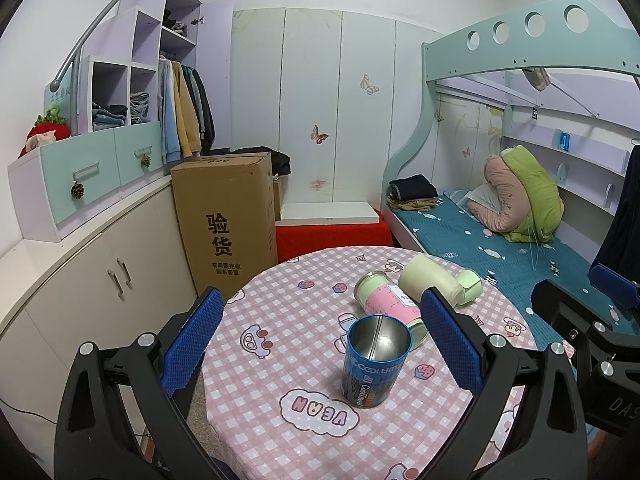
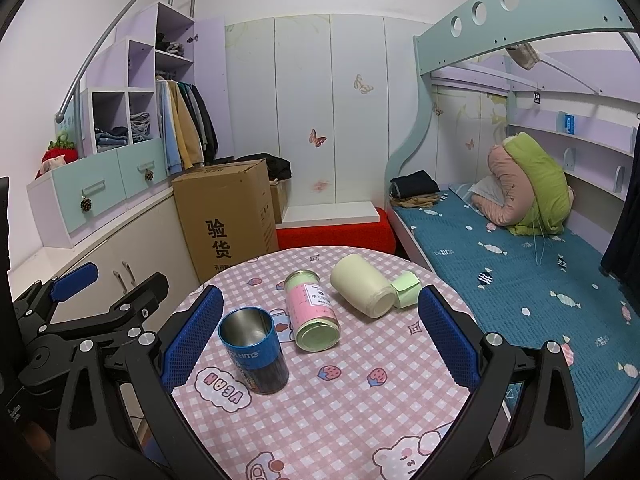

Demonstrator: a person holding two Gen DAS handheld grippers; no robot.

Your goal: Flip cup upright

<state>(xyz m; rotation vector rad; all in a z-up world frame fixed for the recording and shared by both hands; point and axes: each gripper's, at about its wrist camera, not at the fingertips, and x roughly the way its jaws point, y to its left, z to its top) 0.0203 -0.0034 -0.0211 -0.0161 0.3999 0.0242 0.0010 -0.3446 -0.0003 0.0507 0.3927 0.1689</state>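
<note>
A blue metal cup (image 1: 376, 360) stands upright, mouth up, on the pink checked round table (image 1: 280, 360); it also shows in the right wrist view (image 2: 254, 350). My left gripper (image 1: 320, 340) is open, its blue pads either side of and nearer than the cup, holding nothing. My right gripper (image 2: 320, 336) is open and empty, with the cup just inside its left pad (image 2: 192, 336). The right gripper shows at the right edge of the left wrist view (image 1: 600, 320).
A pink-and-green tin (image 2: 312, 314) and a cream jar (image 2: 364, 290) with a green lid (image 2: 406, 288) lie on their sides behind the cup. A cardboard box (image 2: 228, 216), cabinets (image 2: 100, 272) and a bunk bed (image 2: 520, 264) surround the table.
</note>
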